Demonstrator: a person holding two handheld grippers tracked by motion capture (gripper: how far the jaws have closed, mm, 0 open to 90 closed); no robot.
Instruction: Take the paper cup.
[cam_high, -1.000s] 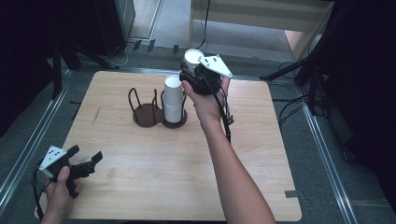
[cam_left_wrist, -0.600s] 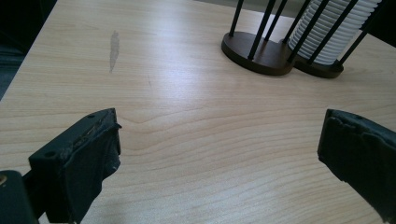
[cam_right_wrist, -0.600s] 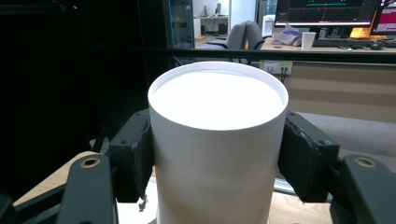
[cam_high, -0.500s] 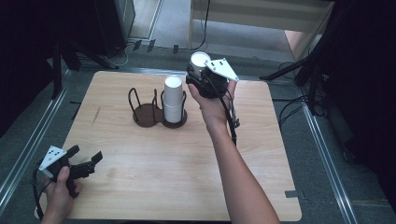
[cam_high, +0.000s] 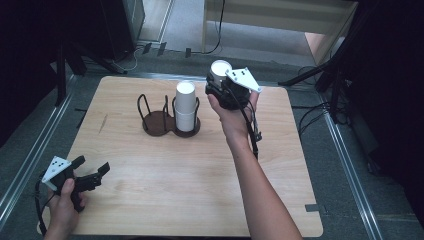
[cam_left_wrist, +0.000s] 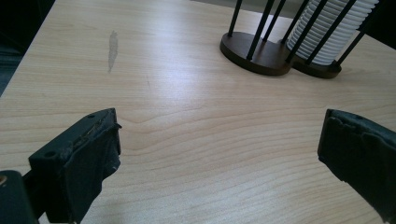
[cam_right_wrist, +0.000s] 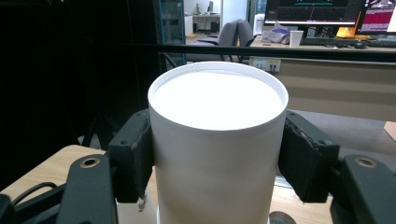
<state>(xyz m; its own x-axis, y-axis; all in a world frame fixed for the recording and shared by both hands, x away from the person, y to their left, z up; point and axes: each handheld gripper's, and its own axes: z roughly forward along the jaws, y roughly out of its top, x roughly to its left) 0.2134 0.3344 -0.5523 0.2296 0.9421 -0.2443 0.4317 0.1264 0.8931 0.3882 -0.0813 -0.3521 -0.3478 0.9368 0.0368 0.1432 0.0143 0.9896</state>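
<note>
My right gripper (cam_high: 218, 82) is shut on a white paper cup (cam_high: 220, 68), held upside down above the table's far edge, just right of the cup stack. In the right gripper view the cup (cam_right_wrist: 217, 116) sits between both black pads (cam_right_wrist: 135, 154), which press on its sides. A stack of white cups (cam_high: 185, 105) stands in the right ring of a dark wire holder (cam_high: 156, 122); the left ring is empty. My left gripper (cam_high: 92, 172) rests open at the table's near left corner. Its view looks over bare wood toward the holder (cam_left_wrist: 259, 49) and the stack (cam_left_wrist: 327, 32).
The wooden table (cam_high: 190, 175) has a dull streak (cam_left_wrist: 112, 46) on its left part. Metal rails run along both sides of the table. Dark stands and cables sit on the floor beyond the far edge.
My right gripper has carried the cup a little to the right, away from the stack. The left gripper has kept still.
</note>
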